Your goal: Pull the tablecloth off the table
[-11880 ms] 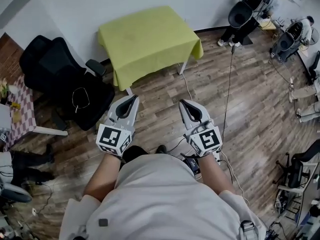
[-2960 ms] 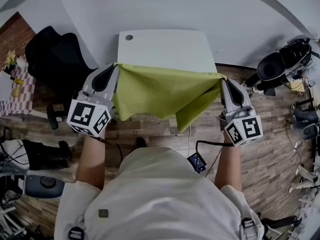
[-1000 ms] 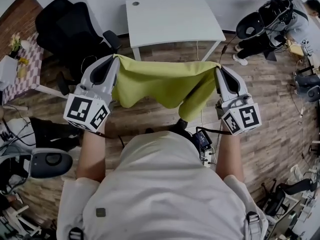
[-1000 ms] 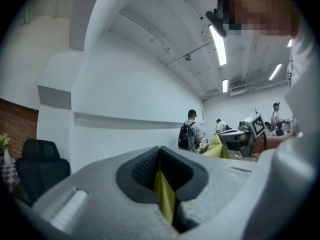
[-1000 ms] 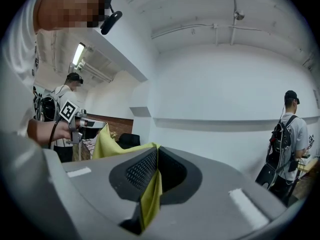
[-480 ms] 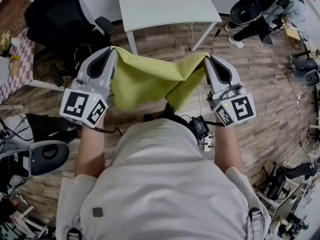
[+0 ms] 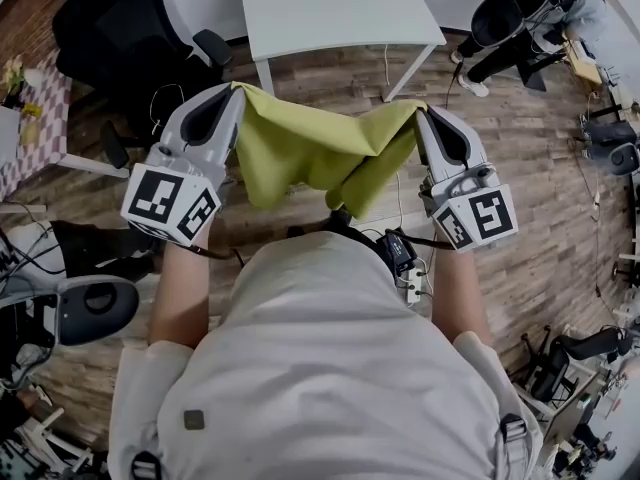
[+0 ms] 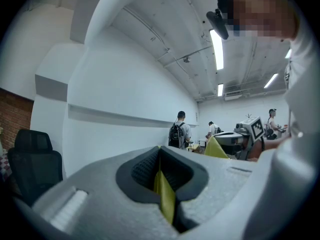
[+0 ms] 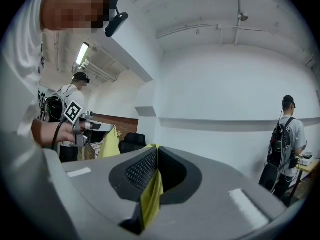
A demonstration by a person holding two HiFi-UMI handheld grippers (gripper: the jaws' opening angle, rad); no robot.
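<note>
Head view shows the yellow-green tablecloth point(image 7: 310, 153) hanging as a sagging drape between the two grippers. It is wholly off the bare white desk point(image 7: 340, 3), apart from its near edge, above the wood-plank floor point(image 7: 530, 168). The left gripper point(image 7: 236, 90) has its fingers closed on one upper end of the cloth and the right gripper point(image 7: 420, 114) on the other. Each gripper view shows a strip of fabric pinched between the pads. A black office chair point(image 7: 120, 38) stands off the desk's left edge.
</note>
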